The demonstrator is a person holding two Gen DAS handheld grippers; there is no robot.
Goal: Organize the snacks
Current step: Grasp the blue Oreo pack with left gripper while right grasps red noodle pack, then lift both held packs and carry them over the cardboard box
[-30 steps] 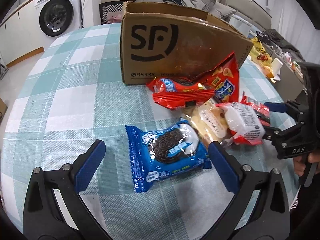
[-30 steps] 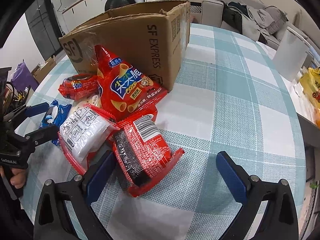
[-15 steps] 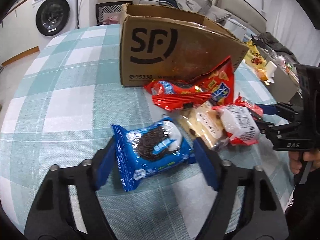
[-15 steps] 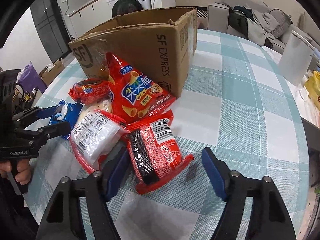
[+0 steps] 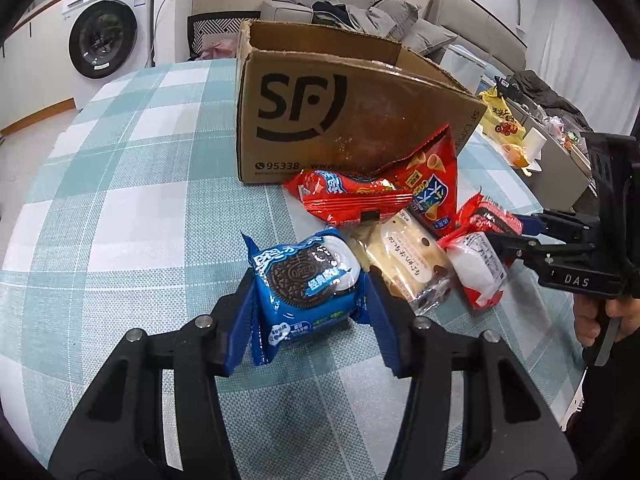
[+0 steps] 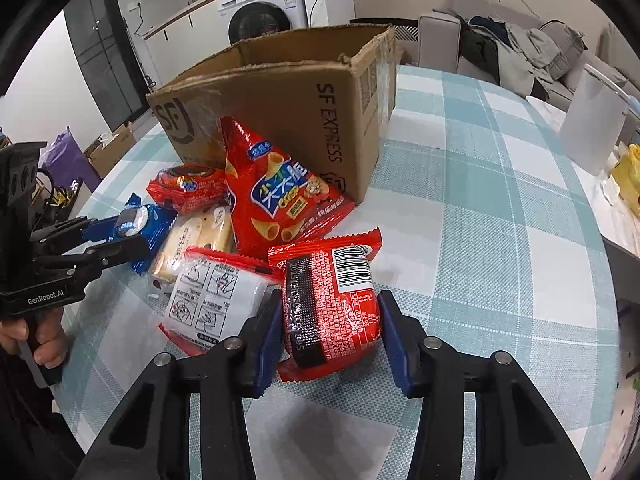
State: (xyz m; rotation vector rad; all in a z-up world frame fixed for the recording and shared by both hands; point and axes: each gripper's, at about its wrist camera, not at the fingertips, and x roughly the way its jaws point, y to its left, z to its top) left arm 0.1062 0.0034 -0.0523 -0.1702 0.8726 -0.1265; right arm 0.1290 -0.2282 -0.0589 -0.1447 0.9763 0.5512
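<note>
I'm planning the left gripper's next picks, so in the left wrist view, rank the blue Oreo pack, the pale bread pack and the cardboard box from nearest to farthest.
1. Blue Oreo pack: clamped between the left gripper pads.
2. Pale bread pack: just right, lying flat.
3. Cardboard box: behind, open-topped, farthest.

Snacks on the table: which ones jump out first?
The blue Oreo pack sits squeezed between the left gripper's fingers, near the table's front. The right gripper has just closed on a red packet, and behind them stands the open SF cardboard box.

A washing machine [image 5: 105,36] and a clothes-strewn sofa [image 5: 384,20] stand behind.
</note>
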